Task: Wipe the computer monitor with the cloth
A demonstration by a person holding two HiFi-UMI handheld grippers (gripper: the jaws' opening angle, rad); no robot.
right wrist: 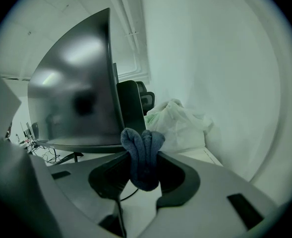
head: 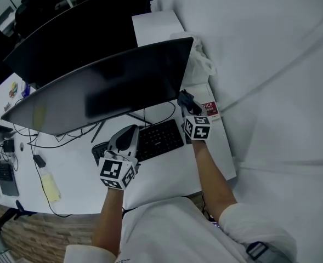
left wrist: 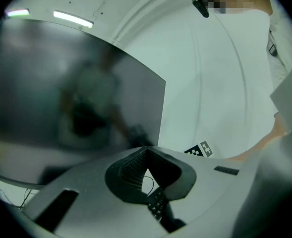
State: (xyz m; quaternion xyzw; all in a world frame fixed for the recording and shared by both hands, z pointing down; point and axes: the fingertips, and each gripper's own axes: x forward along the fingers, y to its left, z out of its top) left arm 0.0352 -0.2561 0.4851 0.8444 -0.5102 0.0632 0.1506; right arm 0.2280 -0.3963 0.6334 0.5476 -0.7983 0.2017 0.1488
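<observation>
Two grippers in view, one loaded. Right gripper [right wrist: 142, 170] has its jaws clamped on the small dark-blue soft cloth [right wrist: 141, 143], a folded wad with a bunched end poking out past the tips. It sits just off the right-hand edge of the big curved black computer monitor [head: 112, 89], low by the screen's bottom corner, over the right side of the white tabletop [head: 73, 166]. No contact with the screen as far as I can tell. Left gripper [head: 127, 136] has its jaws closed tip to tip with nothing between them, hovering over the black keyboard [head: 156, 138], below screen centre.

Handling guess: the cloth is light and limp and compresses easily. The mid-fold grip is fine, but only the exposed tuft should touch the panel, else the hard jaw tips scrape it. The screen is likely fragile and its stand may rock, so use light pressure. The left gripper could steady the lower bezel. White crumpled plastic bag [head: 200, 62] at the far right corner is out of the wipe path.
</observation>
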